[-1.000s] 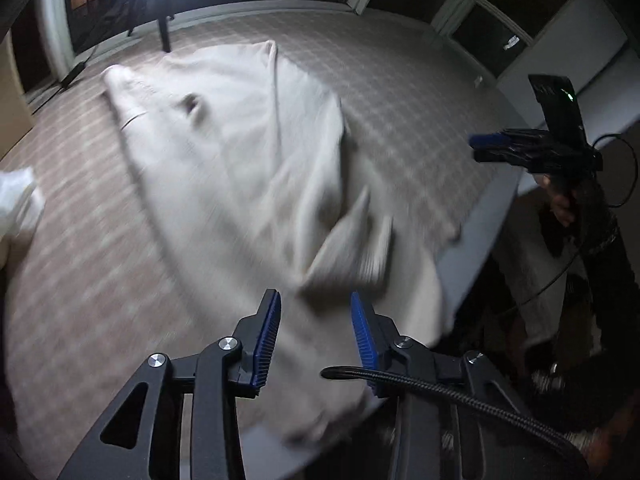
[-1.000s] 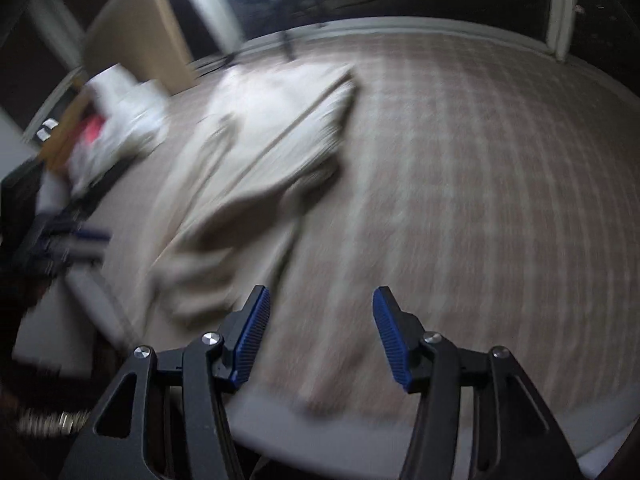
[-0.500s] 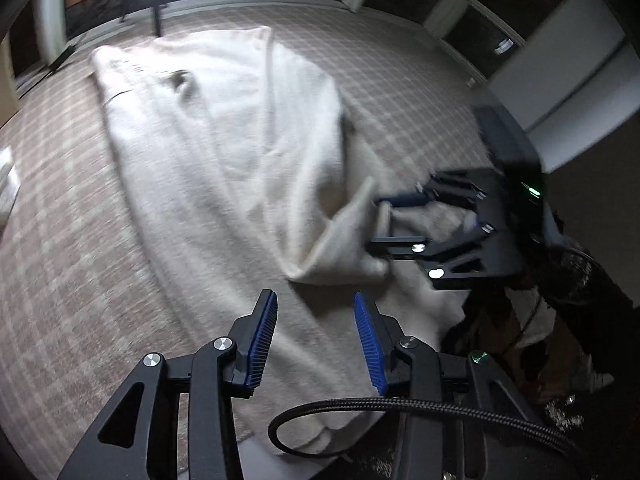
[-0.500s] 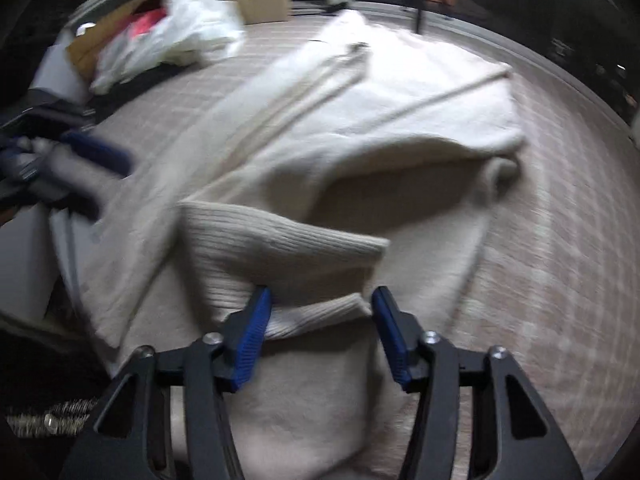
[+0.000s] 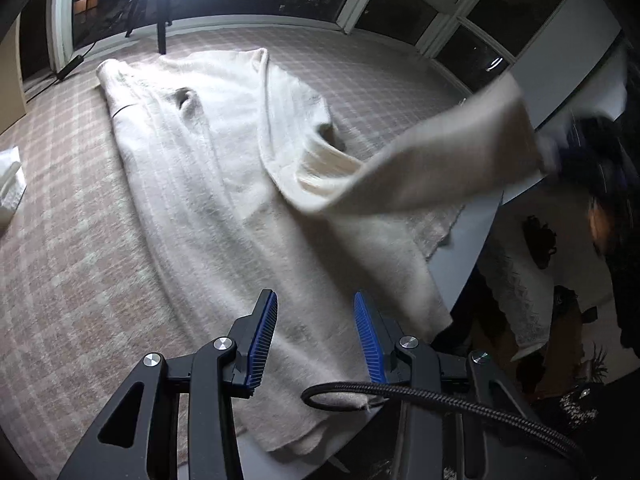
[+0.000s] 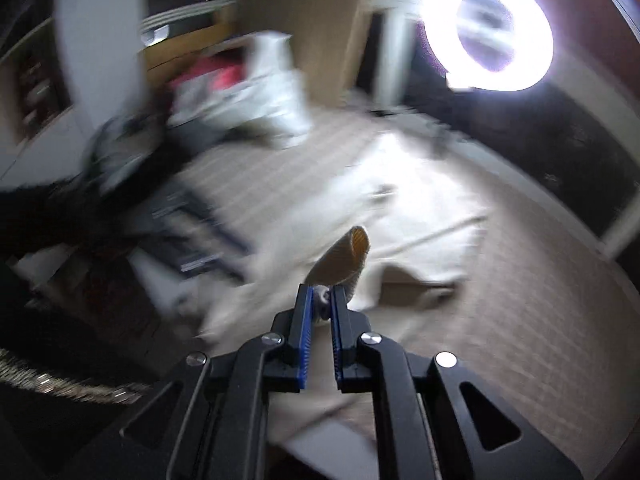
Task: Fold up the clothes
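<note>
A cream knitted sweater lies spread on a checked cloth. My left gripper hovers open over the sweater's near hem, with nothing between its blue pads. One sleeve is lifted and stretched out to the right, where my blurred right gripper holds its end. In the right wrist view the right gripper has its jaws closing narrow on the ribbed sleeve cuff, which sticks up past the fingertips. The sweater body lies below, blurred.
The surface's edge runs down the right, with the floor beyond. A pile of white and red clothes sits at the far end. A ring light glares, and a tripod stands by the windows. A white item lies at the left.
My right gripper came in over the sleeve cuff, closed on it and swung up and out to the right, stretching the sleeve. The left gripper has hardly moved.
</note>
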Tool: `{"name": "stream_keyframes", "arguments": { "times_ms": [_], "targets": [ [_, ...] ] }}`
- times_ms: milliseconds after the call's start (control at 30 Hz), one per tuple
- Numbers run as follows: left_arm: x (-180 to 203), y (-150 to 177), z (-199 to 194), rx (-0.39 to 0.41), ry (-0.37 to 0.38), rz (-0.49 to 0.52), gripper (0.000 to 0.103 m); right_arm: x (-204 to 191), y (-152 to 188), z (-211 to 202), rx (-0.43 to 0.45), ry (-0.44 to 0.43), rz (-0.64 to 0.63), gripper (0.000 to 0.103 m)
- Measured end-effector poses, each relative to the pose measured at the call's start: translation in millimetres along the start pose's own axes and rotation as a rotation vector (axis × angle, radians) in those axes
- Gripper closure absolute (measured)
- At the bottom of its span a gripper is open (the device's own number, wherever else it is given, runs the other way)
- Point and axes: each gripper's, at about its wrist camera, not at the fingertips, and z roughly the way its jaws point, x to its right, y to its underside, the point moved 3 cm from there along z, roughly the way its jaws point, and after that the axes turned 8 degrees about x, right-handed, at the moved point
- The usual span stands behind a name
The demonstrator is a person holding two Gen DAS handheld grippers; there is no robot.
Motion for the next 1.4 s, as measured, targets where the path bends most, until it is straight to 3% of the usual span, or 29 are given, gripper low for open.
{"name": "stream_keyframes", "arguments": {
  "times_ms": [100, 167, 267, 400, 567, 633, 700, 767, 800, 900, 1133, 1267, 1333, 1400],
  "targets": [
    [-7.2, 6.1, -3.3, -0.011, -0.025, -0.001, 0.065, -28.0, 24.9, 41.2, -0.134, -0.173, 0.047, 0.092],
    [-3.9, 9.4, -5.4, -0.01, -0.035, 0.009, 0.065, -18.6, 38.5, 55.3, -0.188, -0.206, 0.127, 0.091],
    [16.5, 14.7, -2.0, -0.005, -0.027, 0.06, 0.065, 42.3, 44.1, 58.3, -0.116, -0.116, 0.299, 0.07],
    [56.3, 32.5, 30.4, -0.079, 0.011, 0.146, 0.064, 131.6, 51.5, 85.9, -0.085, 0.084, 0.503, 0.069],
    [71.8, 50.1, 63.9, -0.164, -0.043, 0.213, 0.064, 200.9, 55.1, 147.8, -0.126, 0.14, 0.657, 0.069],
    [68.0, 52.0, 73.4, -0.178, -0.072, 0.215, 0.066, 216.5, 57.0, 166.2, -0.165, 0.159, 0.683, 0.069],
    [61.8, 49.0, 73.0, -0.164, -0.065, 0.186, 0.071, 226.7, 54.9, 171.3, -0.143, 0.141, 0.703, 0.069],
    [51.9, 46.0, 70.9, -0.158, -0.043, 0.129, 0.098, 233.2, 52.9, 174.2, -0.132, 0.12, 0.723, 0.069],
    [46.3, 44.8, 69.7, -0.154, -0.021, 0.093, 0.101, 234.2, 51.8, 175.3, -0.124, 0.11, 0.718, 0.069],
    [33.9, 40.5, 63.5, -0.131, 0.032, -0.005, 0.101, 231.3, 49.3, 181.2, -0.133, 0.108, 0.66, 0.091],
    [60.6, 25.6, 34.3, -0.036, 0.121, -0.022, 0.101, 239.4, 33.5, 150.5, -0.088, 0.104, 0.605, 0.096],
    [84.5, 20.6, 51.4, -0.02, 0.111, 0.042, 0.101, 250.3, 30.4, 136.2, -0.068, 0.151, 0.581, 0.097],
    [96.3, 27.1, 78.7, -0.076, 0.112, 0.073, 0.101, 254.2, 37.2, 142.8, -0.095, 0.168, 0.586, 0.096],
    [106.4, 38.2, 97.7, -0.175, 0.065, 0.129, 0.101, 250.9, 49.8, 159.8, -0.2, 0.173, 0.581, 0.095]
  ]
}}
